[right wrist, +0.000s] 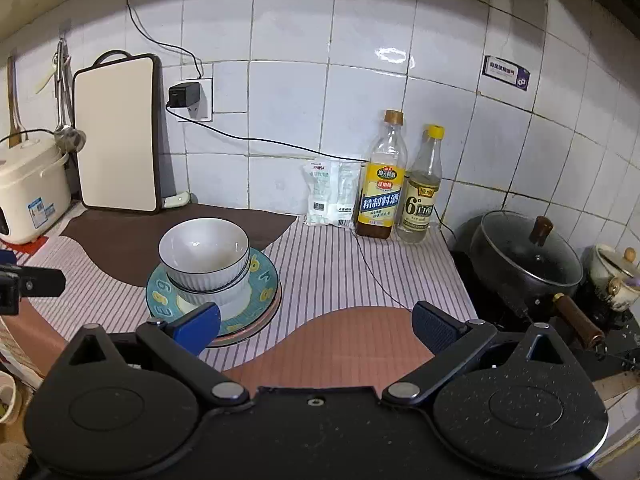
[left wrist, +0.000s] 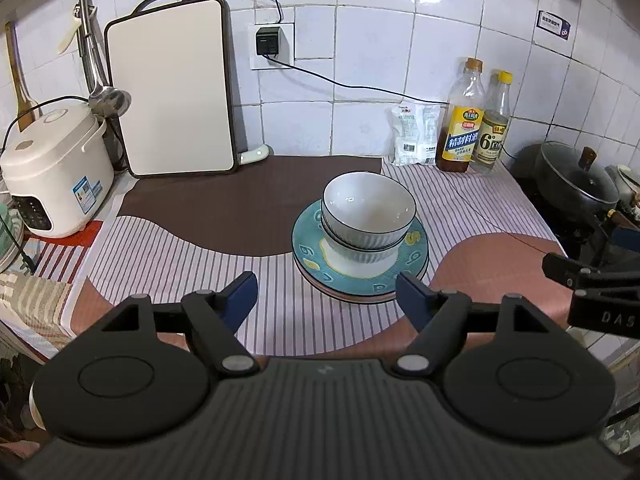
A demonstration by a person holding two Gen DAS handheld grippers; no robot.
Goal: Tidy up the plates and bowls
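Two white ribbed bowls [left wrist: 368, 210] are nested on a stack of plates whose top one is teal with yellow numbers [left wrist: 308, 248], in the middle of the counter. The same stack shows in the right wrist view, bowls [right wrist: 204, 254] on the teal plate [right wrist: 264, 284]. My left gripper [left wrist: 326, 300] is open and empty, just in front of the stack. My right gripper [right wrist: 316, 326] is open and empty, to the right of the stack, with its left fingertip over the plate's near rim. The right gripper's body also shows in the left wrist view [left wrist: 592, 280].
A striped and brown mat [left wrist: 200, 256] covers the counter. A rice cooker [left wrist: 52, 172] and a cutting board [left wrist: 172, 92] stand at the back left. Two bottles [right wrist: 382, 188] and a white packet [right wrist: 330, 194] stand by the wall. A black pot [right wrist: 524, 260] sits on the stove at right.
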